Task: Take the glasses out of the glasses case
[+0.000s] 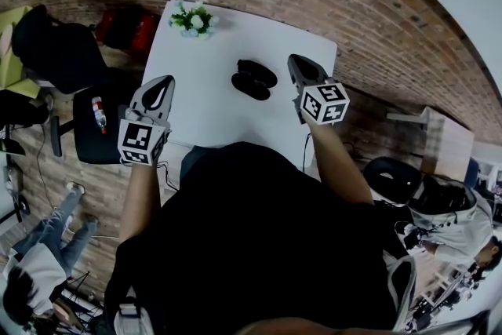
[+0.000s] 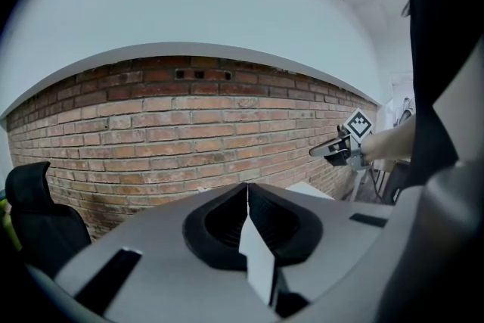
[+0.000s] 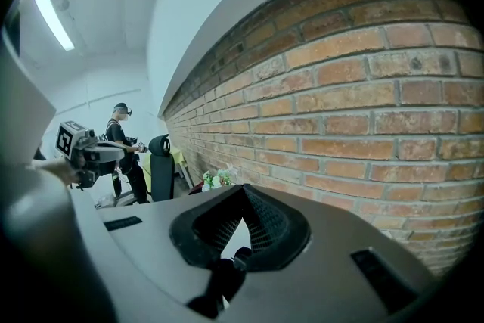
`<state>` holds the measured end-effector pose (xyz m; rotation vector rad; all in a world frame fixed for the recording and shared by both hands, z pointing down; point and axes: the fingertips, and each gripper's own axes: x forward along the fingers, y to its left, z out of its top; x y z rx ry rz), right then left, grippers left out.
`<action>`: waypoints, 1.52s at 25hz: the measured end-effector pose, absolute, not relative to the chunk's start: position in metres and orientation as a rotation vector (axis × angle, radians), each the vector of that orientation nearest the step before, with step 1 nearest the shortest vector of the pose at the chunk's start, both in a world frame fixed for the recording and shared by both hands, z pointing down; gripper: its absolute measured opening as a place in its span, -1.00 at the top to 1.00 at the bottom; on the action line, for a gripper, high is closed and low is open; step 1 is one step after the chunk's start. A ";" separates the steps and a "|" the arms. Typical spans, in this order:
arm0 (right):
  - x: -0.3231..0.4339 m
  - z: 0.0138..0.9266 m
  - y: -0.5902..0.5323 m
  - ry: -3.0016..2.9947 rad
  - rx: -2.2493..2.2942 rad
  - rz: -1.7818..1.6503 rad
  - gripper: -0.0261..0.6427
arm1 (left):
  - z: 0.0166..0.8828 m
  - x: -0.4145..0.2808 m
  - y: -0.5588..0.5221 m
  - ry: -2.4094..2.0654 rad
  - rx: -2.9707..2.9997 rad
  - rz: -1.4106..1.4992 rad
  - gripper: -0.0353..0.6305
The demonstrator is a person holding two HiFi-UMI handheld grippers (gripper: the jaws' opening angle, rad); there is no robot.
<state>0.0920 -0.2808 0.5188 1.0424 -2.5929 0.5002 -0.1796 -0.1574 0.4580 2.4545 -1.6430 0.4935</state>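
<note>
A black glasses case (image 1: 253, 79) lies closed on the white table (image 1: 212, 114), between my two grippers and nearer the right one. My left gripper (image 1: 166, 80) hovers over the table's left edge, its jaws together and nothing in them (image 2: 247, 187). My right gripper (image 1: 292, 60) hangs just right of the case, shut and empty (image 3: 243, 190). A dark shape (image 3: 224, 277) shows low behind its jaws; it may be the case. Each gripper sees the other across the table: the right gripper (image 2: 333, 150) and the left gripper (image 3: 97, 154). No glasses are in sight.
A small pot of white flowers (image 1: 193, 20) stands at the table's far left corner. A black office chair (image 1: 96, 124) and a red object (image 1: 129, 28) sit left of the table. A brick wall (image 2: 189, 132) runs behind. Other people stand at the lower left (image 1: 39, 263) and right (image 1: 463, 227).
</note>
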 end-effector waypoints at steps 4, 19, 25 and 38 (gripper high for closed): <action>0.091 0.531 -0.282 -2.583 1.023 0.521 0.88 | 0.463 -0.182 -0.161 -1.640 2.447 0.497 0.85; 0.071 0.573 -0.282 -2.526 0.911 0.571 0.88 | 0.475 -0.201 -0.167 -1.643 2.417 0.508 0.85; 0.061 0.595 -0.280 -2.480 0.866 0.584 0.88 | 0.485 -0.207 -0.166 -1.640 2.393 0.505 0.85; 0.046 0.647 -0.275 -2.417 0.795 0.642 0.81 | 0.502 -0.214 -0.166 -1.610 2.364 0.535 0.85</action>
